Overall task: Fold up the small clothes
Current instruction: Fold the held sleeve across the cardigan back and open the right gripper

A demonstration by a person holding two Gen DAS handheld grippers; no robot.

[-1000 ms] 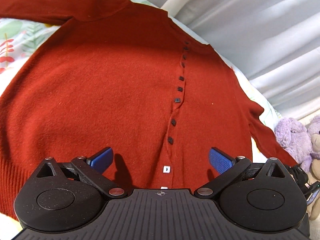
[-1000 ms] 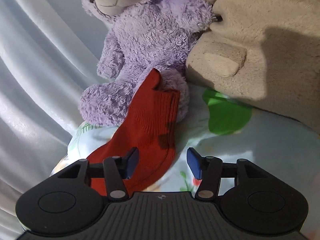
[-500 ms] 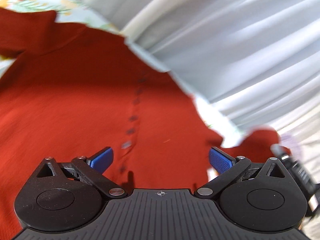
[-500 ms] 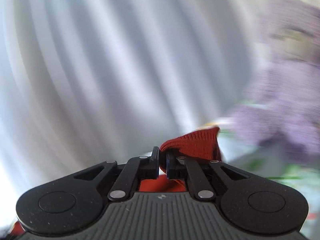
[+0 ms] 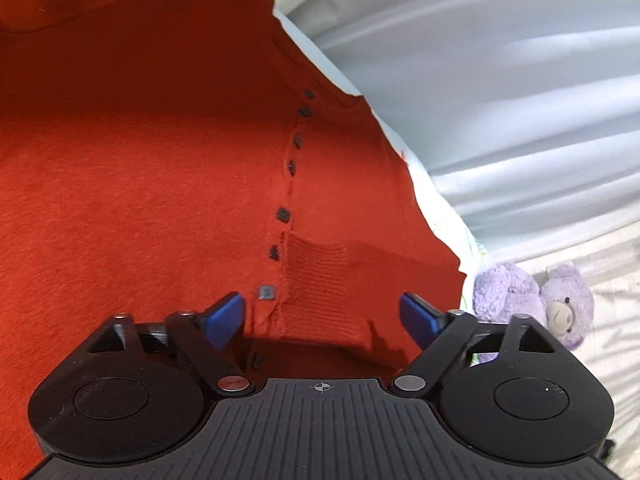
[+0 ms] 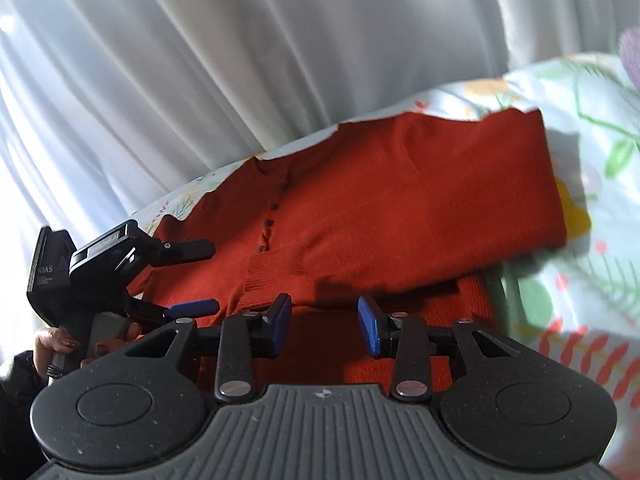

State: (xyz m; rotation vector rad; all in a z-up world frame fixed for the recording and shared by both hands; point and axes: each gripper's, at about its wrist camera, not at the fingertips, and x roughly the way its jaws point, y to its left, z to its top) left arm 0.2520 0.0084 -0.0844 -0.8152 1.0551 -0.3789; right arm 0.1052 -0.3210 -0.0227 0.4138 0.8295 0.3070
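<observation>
A red buttoned cardigan (image 5: 140, 184) lies flat on a floral sheet; it also shows in the right wrist view (image 6: 380, 216). Its right sleeve (image 6: 460, 184) lies folded across the front, with the ribbed cuff (image 5: 324, 292) resting beside the button line. My left gripper (image 5: 322, 316) is open and empty just above the cuff; it also appears in the right wrist view (image 6: 192, 276). My right gripper (image 6: 324, 326) is open and empty above the cardigan's lower part, close to the folded sleeve.
White curtains (image 6: 240, 60) hang behind the bed. The floral sheet (image 6: 592, 184) is bare at the right. Two purple plush bears (image 5: 532, 304) sit at the far right beyond the cardigan's edge.
My right gripper carried the sleeve cuff from beside the plush bear over the cardigan front and let it go; it is now open. My left gripper shifted along the button line.
</observation>
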